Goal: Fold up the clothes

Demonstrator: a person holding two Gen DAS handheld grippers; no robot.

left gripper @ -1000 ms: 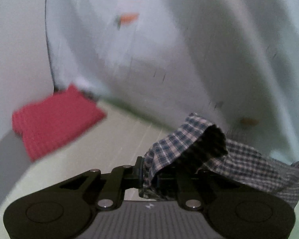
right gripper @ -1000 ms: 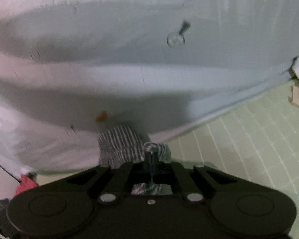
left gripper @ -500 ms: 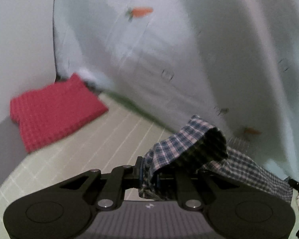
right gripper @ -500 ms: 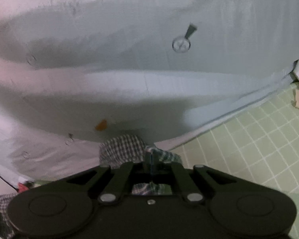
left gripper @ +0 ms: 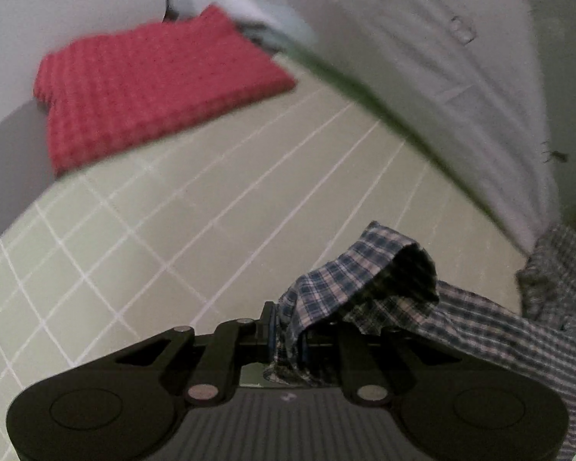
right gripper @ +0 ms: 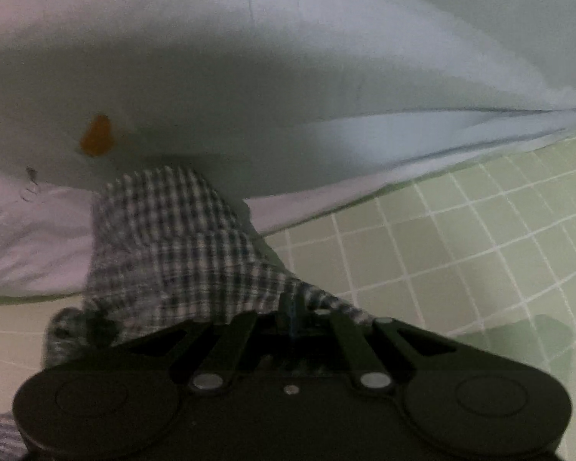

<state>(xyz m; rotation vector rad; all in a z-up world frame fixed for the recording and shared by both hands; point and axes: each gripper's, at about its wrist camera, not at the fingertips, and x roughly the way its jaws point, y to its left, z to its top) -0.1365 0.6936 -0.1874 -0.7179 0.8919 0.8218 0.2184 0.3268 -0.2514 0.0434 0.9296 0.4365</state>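
Pale green gridded bedding (left gripper: 196,230) lies under us, a white pillow (right gripper: 288,77) along its far edge. Our left tool (left gripper: 286,340) pinches one end of the checked garment (left gripper: 364,288); our right tool (right gripper: 292,317) pinches the other. Its long axis spans between them, off the bedding. A folded red cloth (left gripper: 153,84) rests in the far corner.

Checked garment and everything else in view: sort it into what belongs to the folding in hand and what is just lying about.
In the job:
- checked garment
- left gripper, shut on it
- right gripper, shut on it

Lying about:
- folded red cloth
- pale sheet with orange print
- green gridded surface
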